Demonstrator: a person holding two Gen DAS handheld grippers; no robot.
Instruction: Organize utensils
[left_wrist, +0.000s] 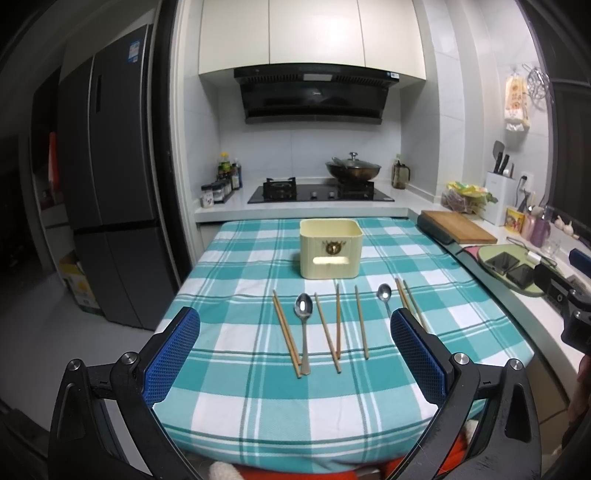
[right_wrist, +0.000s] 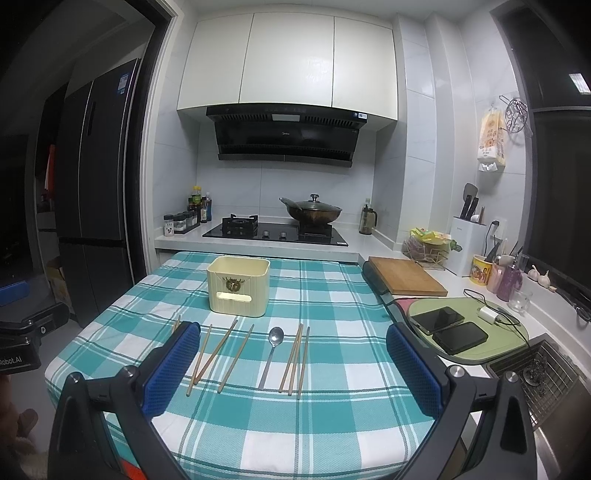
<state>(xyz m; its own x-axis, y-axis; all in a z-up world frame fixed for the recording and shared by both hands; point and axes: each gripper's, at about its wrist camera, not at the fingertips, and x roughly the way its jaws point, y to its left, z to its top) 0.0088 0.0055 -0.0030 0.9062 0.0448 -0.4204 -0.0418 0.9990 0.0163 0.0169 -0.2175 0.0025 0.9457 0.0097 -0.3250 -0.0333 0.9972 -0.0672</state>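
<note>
Lettering "Robot.AI" marks the left hand-held gripper (right_wrist: 22, 347); both spread wide, the right hand-held gripper (right_wrist: 293, 365) empty too.

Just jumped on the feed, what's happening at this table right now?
Nothing has been picked up yet. A person holds the left gripper and the right gripper above the near edge of the checked tablecloth, both open and empty. Loose wooden chopsticks and two spoons, a larger one and a smaller one, lie in a row on the cloth. Behind them the cream holder box stands upright; no utensil shows above its rim.
</note>
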